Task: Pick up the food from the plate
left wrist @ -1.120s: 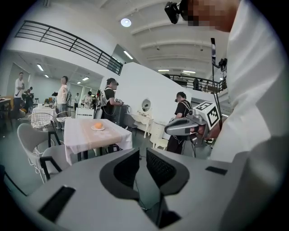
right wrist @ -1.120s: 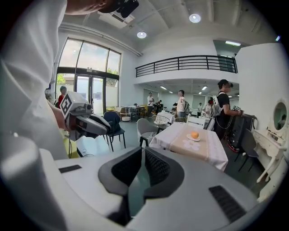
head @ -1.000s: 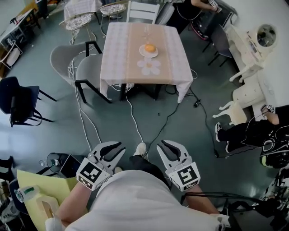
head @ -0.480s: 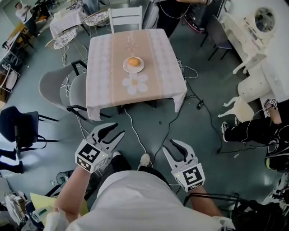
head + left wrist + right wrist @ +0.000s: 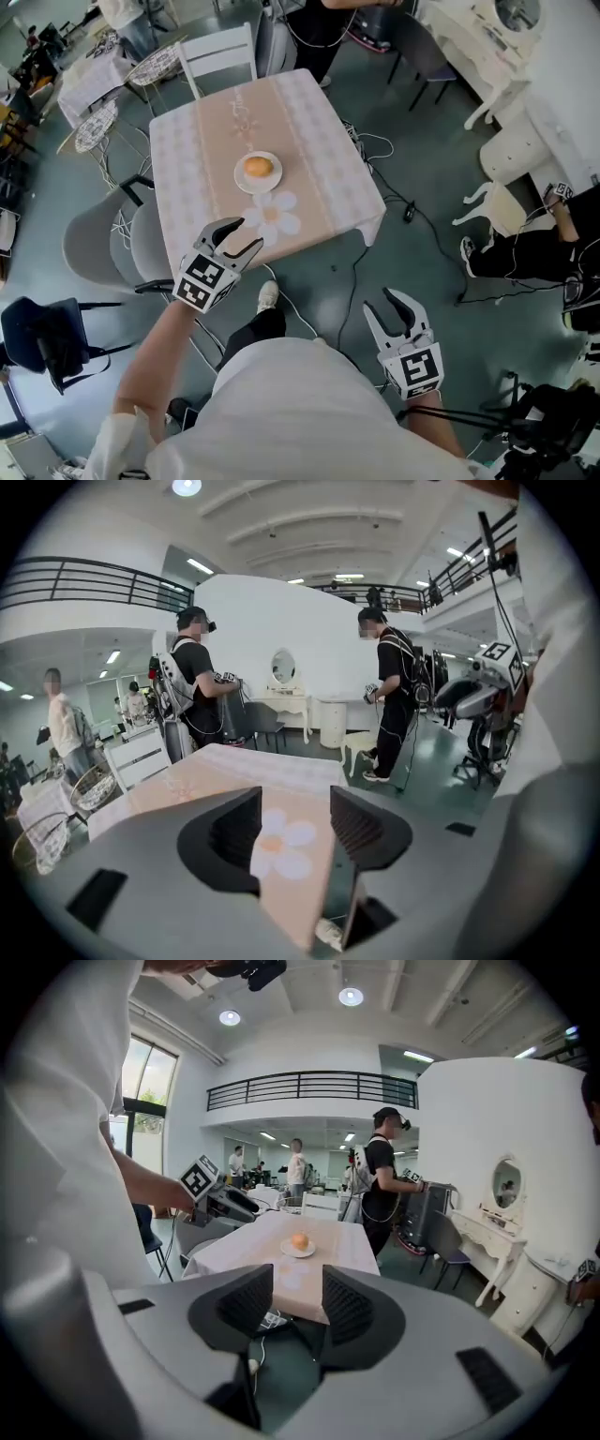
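The food [image 5: 258,168], a round orange-yellow piece, lies in the middle of the small white plate [image 5: 240,181], and the plate stands near the centre of the bench [image 5: 319,122], just behind the flower print [image 5: 272,215] on the cloth. The left claw [image 5: 242,236] is over the near edge of the bench. Its jaws are opening and there is nothing between them, only the flower print shows behind the gap. The right claw [image 5: 386,305] is low beside the person, well apart from the bench. Its jaws are also opening and it holds nothing. I judge the step in hand to be the reach toward the plate. To do it well, the left claw should go forward over the flower print with the jaws wide, come down with one jaw on each side of the food, and close softly at its widest part without pushing the plate. The food looks almost round, so I cannot tell a long axis or a pointing direction. Any grasp angle should serve.
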Motion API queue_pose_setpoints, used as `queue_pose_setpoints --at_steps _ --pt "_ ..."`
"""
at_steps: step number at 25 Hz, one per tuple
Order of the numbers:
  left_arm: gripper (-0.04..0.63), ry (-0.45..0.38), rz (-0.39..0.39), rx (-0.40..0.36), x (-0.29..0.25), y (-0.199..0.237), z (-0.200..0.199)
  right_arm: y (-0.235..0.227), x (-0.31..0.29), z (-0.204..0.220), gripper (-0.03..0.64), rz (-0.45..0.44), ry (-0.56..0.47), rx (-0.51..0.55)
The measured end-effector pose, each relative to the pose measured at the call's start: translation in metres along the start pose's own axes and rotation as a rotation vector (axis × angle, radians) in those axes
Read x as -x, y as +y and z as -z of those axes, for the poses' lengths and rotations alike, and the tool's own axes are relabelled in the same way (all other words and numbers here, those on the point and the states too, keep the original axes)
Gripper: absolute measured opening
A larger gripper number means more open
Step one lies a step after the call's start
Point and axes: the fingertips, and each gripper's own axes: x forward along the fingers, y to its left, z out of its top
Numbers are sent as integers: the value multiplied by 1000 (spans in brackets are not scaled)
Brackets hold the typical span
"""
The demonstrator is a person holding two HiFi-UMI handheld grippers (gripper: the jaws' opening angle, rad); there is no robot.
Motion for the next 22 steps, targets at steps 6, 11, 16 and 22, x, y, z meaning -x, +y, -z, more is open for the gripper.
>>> queue_pose_setpoints --at_steps 6,11,16,22 --pt "283 142 65 -148 -89 112 26 -11 -45 -22 161 136 47 -73" --pt "303 255 132 -289 -155 161 56 -19 -68 -20 161 223 91 -115" --pt "337 335 243 -415 -200 168 85 -15 -67 -13 161 316 161 -164" --pt "348 407 274 -489 -226 165 107 -15 -58 -16 161 377 199 -170"
